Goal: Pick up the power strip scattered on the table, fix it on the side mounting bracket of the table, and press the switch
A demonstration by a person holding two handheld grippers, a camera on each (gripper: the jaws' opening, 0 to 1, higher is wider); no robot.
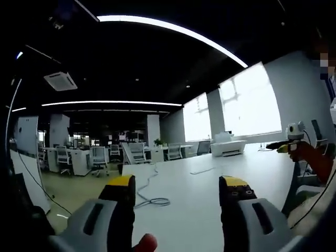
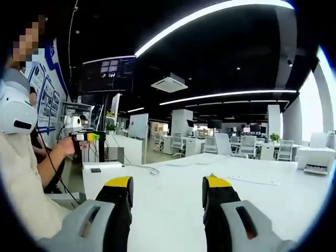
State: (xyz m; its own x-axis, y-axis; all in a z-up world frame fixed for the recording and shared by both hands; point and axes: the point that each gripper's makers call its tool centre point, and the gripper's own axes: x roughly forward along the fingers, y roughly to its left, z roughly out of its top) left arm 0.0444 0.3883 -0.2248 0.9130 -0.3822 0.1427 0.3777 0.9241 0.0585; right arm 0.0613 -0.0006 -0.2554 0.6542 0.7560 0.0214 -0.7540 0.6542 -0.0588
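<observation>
While both grippers hang over long white table (image 1: pixel 199 194), left gripper (image 1: pixel 181 191) fingers wide, grey cable (image 1: pixel 149 197) between; right gripper (image 2: pixel 168 191) fingers wide, empty.

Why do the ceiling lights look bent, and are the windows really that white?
The fisheye lens bows straight lines: in the left gripper view the ceiling light strip arcs, and likewise in the right gripper view. In the left gripper view the windows are blown out to plain white, while the ceiling stays dark. The white table is evenly lit, without hard shadows.
</observation>
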